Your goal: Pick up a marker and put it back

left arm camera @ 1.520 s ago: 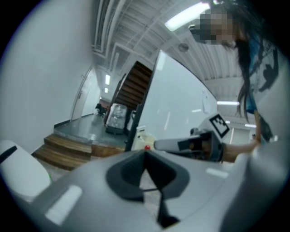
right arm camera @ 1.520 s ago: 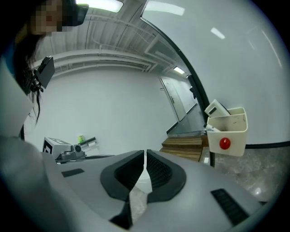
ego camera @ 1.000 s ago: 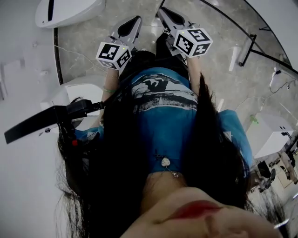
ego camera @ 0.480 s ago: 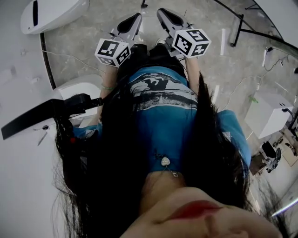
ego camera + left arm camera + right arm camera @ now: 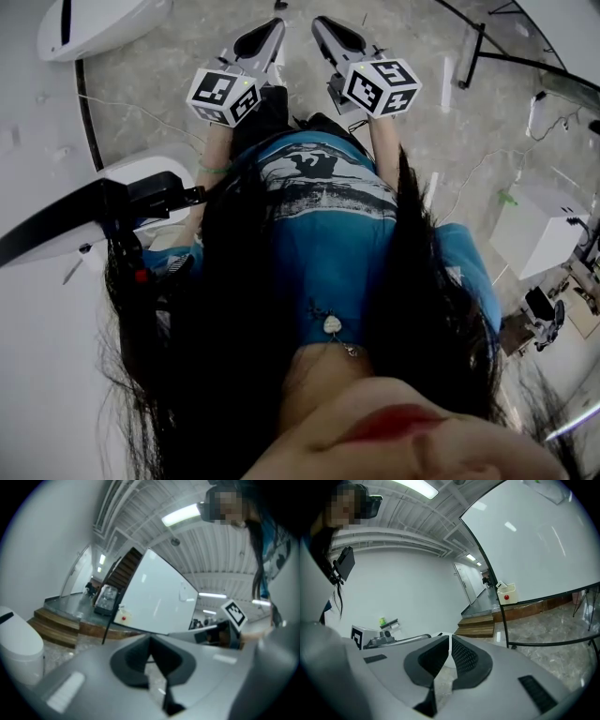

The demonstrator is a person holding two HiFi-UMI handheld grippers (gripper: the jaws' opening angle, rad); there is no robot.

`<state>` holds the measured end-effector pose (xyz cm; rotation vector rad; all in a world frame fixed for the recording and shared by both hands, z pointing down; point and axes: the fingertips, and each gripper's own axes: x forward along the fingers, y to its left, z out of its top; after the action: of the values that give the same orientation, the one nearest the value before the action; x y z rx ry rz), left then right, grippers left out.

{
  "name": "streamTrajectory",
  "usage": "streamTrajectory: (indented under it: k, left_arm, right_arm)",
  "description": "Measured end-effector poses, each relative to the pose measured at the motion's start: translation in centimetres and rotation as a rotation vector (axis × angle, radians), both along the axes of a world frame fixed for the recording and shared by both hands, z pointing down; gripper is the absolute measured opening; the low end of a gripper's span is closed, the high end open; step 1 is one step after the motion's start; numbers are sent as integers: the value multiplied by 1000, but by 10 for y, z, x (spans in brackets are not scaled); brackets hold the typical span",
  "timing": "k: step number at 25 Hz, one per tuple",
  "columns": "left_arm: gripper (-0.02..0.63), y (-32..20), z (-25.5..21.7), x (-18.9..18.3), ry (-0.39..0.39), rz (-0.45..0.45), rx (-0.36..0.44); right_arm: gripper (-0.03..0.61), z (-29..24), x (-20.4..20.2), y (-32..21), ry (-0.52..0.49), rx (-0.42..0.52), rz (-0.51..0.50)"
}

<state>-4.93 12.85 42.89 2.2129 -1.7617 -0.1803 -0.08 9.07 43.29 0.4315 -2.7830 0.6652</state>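
Wooden steps (image 5: 476, 625) in gripper views only

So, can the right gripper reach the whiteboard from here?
Probably not: the right gripper, shut and empty, points across the floor toward the whiteboard, which stands well off. Nothing blocks the way.

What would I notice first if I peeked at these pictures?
The left gripper and right gripper, black-and-white squares on top, held side by side over the floor, jaws shut. Nearer, a blue shirt and long dark hair. A big whiteboard stands ahead.
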Motion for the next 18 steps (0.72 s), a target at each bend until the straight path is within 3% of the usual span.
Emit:
streamTrajectory:
  k: [13,18]
  left_arm:
    - [-9,83,16,158,-16,-16,-24]
    - [-9,114,24,194,-21,-26,-25]
  right_arm:
    - [26,17,145,79,-39,-18,-33]
    - [26,23,179,107,-51,-14,-46]
